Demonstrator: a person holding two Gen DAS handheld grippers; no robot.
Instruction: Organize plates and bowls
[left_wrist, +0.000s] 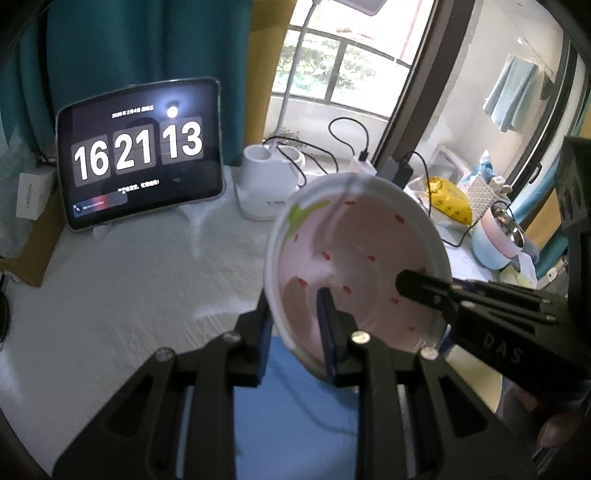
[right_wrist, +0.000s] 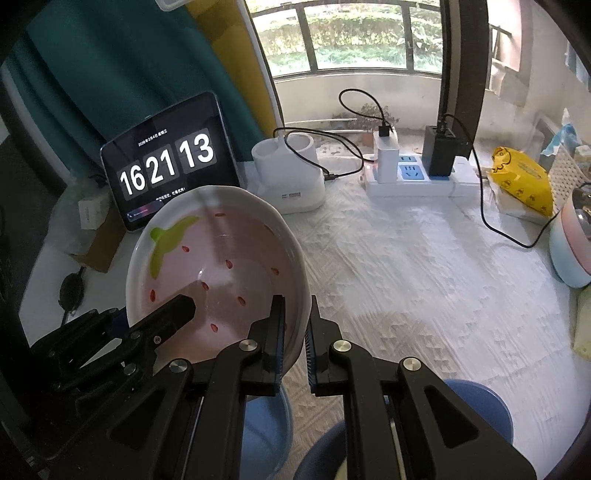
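Observation:
A white bowl with a pink strawberry-pattern inside (left_wrist: 354, 254) is held tilted above the table; it also shows in the right wrist view (right_wrist: 218, 266). My left gripper (left_wrist: 295, 332) is shut on its left rim, one finger inside and one outside. My right gripper (right_wrist: 295, 332) is shut on the opposite rim; one right finger (left_wrist: 424, 286) lies inside the bowl in the left view, and one left finger (right_wrist: 173, 314) shows in the right view. Blue bowls (right_wrist: 476, 402) sit on the table below, partly hidden by the grippers; blue also shows under the left gripper (left_wrist: 295, 406).
A tablet clock (right_wrist: 166, 166) stands at the back left beside a white holder (right_wrist: 291, 177). A power strip with chargers and cables (right_wrist: 413, 173), a yellow packet (right_wrist: 524, 181) and a pink-and-blue pot (right_wrist: 572, 251) line the back and right of the white tablecloth (right_wrist: 424, 277).

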